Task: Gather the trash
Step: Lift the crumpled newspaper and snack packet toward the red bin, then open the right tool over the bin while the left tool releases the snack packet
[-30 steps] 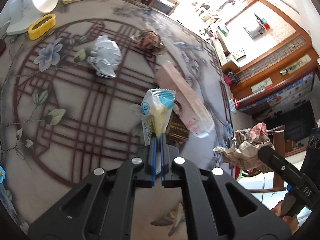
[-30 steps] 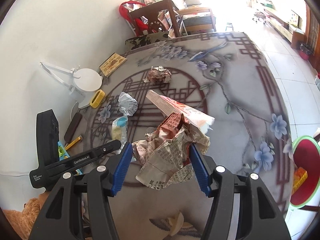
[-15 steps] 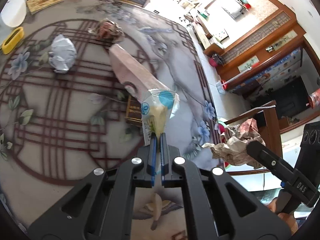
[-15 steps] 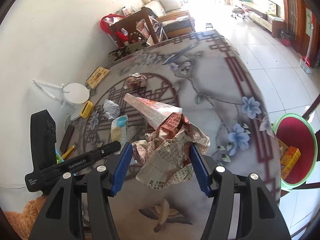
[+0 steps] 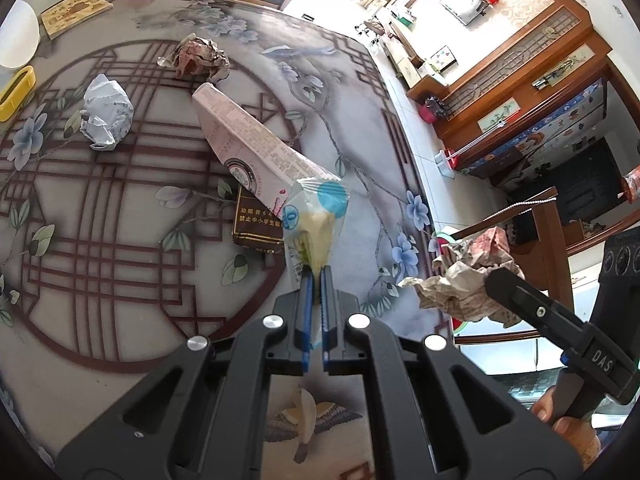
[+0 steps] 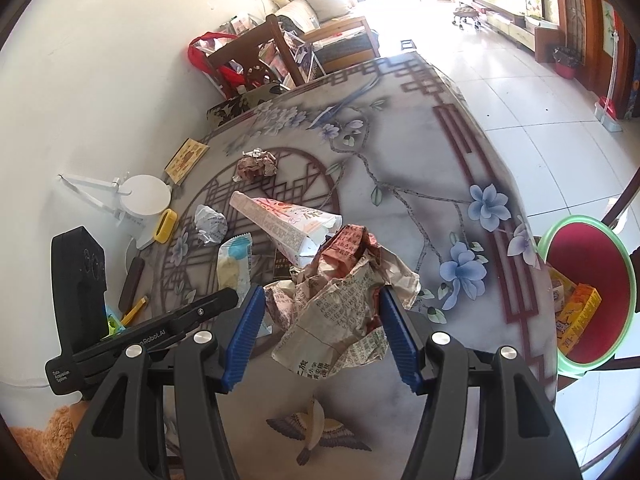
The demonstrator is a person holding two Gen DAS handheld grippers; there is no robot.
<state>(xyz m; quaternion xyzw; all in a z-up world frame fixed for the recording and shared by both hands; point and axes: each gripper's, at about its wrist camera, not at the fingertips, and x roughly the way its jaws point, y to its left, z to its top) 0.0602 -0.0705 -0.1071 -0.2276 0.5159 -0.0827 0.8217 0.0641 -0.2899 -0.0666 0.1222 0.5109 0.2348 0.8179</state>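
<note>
My left gripper (image 5: 315,276) is shut on a clear snack wrapper (image 5: 316,220) with a blue dot, held above the patterned table (image 5: 100,220). That wrapper (image 6: 235,264) also shows at the left of the right wrist view. A crumpled newspaper ball (image 6: 340,300) sits clamped between the blue pads of my right gripper (image 6: 322,312), and this ball (image 5: 464,280) hangs past the table's right edge. On the table lie a pink carton (image 5: 252,148), a dark small box (image 5: 256,224), a white paper wad (image 5: 106,114) and a reddish paper wad (image 5: 200,58). A green-rimmed bin (image 6: 588,292) with a red liner stands on the floor at right.
A yellow object (image 5: 16,86), a white round stand (image 6: 140,196) and a thin booklet (image 5: 76,10) lie along the table's far left. A wooden chair (image 6: 256,56) stands behind the table. Tiled floor (image 6: 520,92) stretches to the right. A hand (image 5: 568,424) grips the right tool.
Both grippers have swung toward the table's right side with their loads; the table's litter has slid left in the left wrist view and the bin has come further into the right wrist view.
</note>
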